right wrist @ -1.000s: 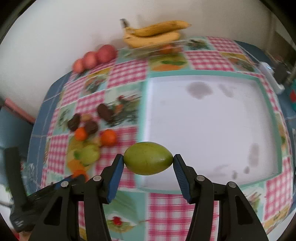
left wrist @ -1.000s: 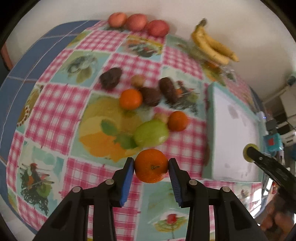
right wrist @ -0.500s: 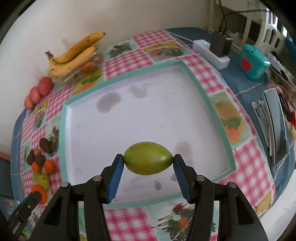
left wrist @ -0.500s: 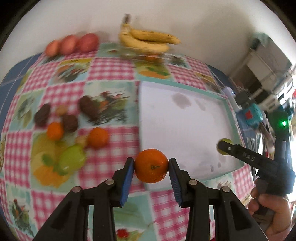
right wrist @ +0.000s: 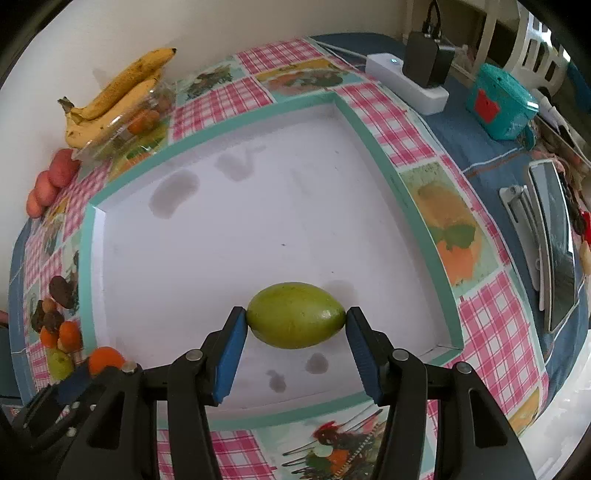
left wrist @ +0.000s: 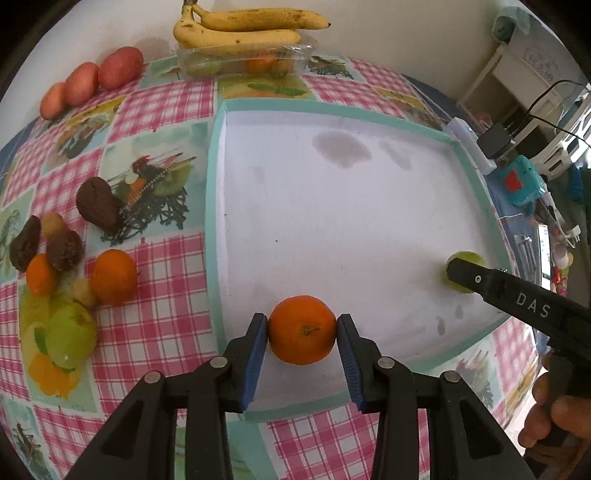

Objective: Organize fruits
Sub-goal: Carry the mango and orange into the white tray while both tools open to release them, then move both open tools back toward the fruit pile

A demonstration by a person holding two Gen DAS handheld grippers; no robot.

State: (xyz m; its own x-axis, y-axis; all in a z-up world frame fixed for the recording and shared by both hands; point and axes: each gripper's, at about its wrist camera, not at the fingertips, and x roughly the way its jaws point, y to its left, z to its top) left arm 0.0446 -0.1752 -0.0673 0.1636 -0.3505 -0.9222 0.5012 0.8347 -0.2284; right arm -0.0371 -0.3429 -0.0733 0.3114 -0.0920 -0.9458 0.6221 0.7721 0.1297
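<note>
My left gripper (left wrist: 302, 339) is shut on an orange mandarin (left wrist: 302, 334), held over the near left part of the white tray (left wrist: 218, 206). My right gripper (right wrist: 295, 326) is shut on a green oval fruit (right wrist: 295, 314), held over the tray's (right wrist: 402, 192) near right part. In the left wrist view that green fruit (left wrist: 466, 258) peeks out behind the right gripper's black finger (left wrist: 517, 295). Left of the tray lie loose fruits: a mandarin (left wrist: 114, 277), a smaller one (left wrist: 41, 275), a green fruit (left wrist: 70, 334) and dark brown fruits (left wrist: 98, 206).
Bananas (left wrist: 240, 27) rest on a clear plastic box (left wrist: 243, 62) at the back wall, with three red fruits (left wrist: 92, 79) to their left. A power strip (right wrist: 406, 83), a teal box (right wrist: 498, 105) and a tablet (right wrist: 554, 240) lie right of the tray. A hand (left wrist: 554, 424) holds the right gripper.
Both grippers have carried their fruits from over the tablecloth to above the white tray, rolling as they went. The loose fruit pile now lies off to the left.
</note>
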